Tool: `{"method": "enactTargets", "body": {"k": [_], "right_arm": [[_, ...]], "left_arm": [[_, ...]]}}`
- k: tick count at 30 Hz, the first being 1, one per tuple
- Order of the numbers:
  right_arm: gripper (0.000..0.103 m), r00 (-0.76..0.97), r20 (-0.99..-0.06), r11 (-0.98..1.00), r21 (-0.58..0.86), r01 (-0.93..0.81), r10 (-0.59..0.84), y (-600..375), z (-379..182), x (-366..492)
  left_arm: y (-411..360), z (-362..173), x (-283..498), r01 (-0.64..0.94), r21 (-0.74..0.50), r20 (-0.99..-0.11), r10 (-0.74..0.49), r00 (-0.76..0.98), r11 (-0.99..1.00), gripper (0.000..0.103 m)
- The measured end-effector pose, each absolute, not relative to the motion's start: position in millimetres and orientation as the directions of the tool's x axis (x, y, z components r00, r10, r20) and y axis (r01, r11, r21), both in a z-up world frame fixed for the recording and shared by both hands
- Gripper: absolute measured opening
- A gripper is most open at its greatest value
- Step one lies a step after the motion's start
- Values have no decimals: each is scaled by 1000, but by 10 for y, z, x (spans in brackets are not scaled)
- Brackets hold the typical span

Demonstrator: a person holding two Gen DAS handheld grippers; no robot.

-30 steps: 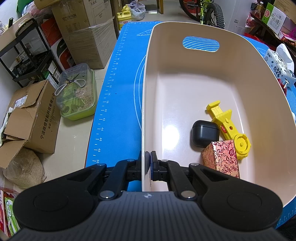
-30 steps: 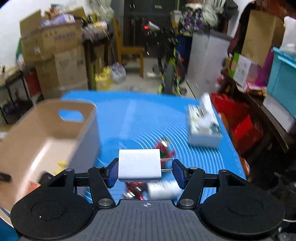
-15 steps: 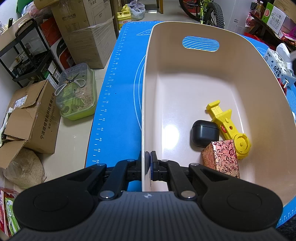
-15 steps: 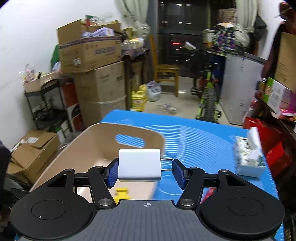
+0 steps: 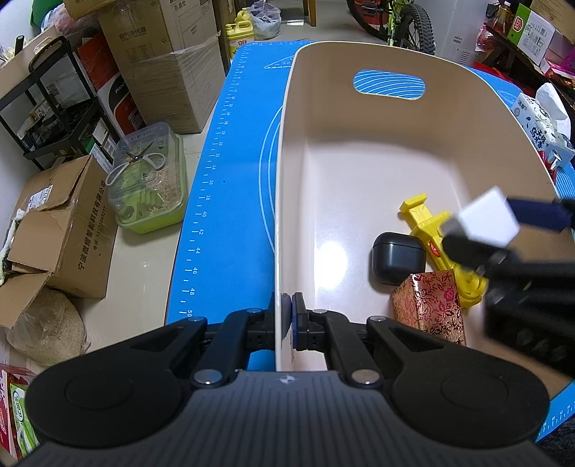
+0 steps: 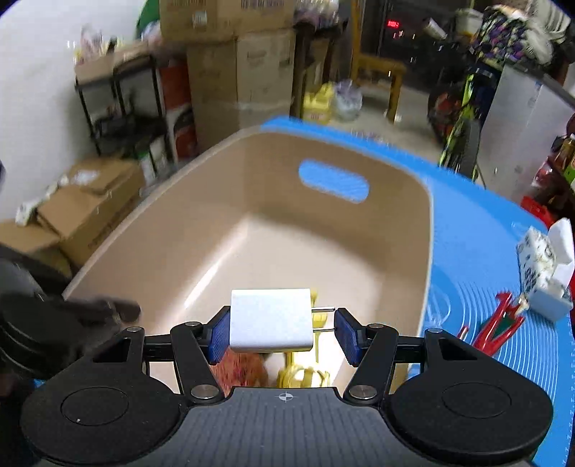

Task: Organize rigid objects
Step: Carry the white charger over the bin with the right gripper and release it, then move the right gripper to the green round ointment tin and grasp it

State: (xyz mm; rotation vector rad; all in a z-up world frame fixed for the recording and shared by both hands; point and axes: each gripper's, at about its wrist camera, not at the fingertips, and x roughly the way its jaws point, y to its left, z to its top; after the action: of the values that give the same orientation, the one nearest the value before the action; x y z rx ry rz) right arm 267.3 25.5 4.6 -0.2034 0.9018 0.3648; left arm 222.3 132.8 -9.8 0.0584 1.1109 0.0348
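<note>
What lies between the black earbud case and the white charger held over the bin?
In the left wrist view, the yellow toy lies between the black earbud case and the white charger.

A cluttered home storeroom or garage used as a work space

Ahead of the fingers and to their left, stacked brown cardboard boxes and a black metal shelving rack crowd the pale tiled floor; a green-framed bicycle and a wooden chair stand beyond the far end of the worktop, which is covered by a blue ruled mat.
</note>
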Motion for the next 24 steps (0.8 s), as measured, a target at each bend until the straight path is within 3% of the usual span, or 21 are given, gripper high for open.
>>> {"method": "enactTargets", "body": {"k": [10,24], "right_arm": [[68,544,-812,920,-20,-392,214,269,17,2691],[73,699,-682,966,42,-255,214,-608,544,2459]], "left_arm": [[1329,-101,2225,3,66,-894,58,444,998,7],[1327,-107,2222,4,66,-894,58,445,998,7]]}}
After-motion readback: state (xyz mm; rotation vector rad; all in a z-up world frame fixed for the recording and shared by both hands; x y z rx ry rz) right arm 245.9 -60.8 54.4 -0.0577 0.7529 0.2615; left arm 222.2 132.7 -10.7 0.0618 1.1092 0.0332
